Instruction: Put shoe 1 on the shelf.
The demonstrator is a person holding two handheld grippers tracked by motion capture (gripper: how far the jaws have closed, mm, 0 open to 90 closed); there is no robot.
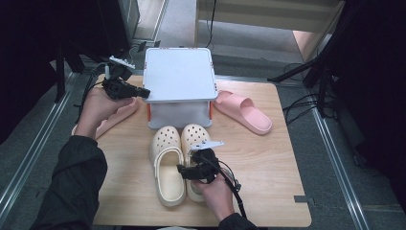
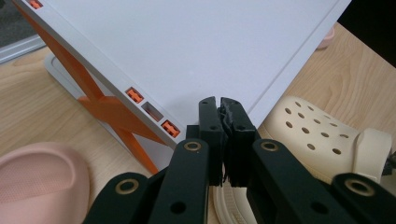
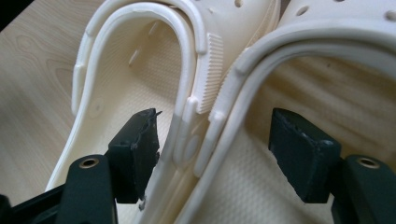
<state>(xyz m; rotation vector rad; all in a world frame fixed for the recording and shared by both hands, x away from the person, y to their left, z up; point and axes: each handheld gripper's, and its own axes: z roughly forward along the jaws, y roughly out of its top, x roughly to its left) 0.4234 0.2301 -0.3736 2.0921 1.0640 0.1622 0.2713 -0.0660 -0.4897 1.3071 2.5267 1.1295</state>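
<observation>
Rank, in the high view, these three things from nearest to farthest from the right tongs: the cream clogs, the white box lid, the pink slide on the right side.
1. Cream clogs: directly at the right tongs, front centre.
2. White box lid: behind the clogs, at centre.
3. Pink slide: back right of the table; close to the lid in rank.

Light wooden table (image 1: 268, 158) on grey carpeted floor (image 1: 335, 158). At the table's far middle, a white folding box (image 1: 179, 76) with orange side braces, lid flat. Just before it, two cream clogs (image 1: 167, 163) side by side, touching. One pink slide (image 1: 244, 111) right of the box, another pink slide (image 1: 115, 117) at its left.
</observation>
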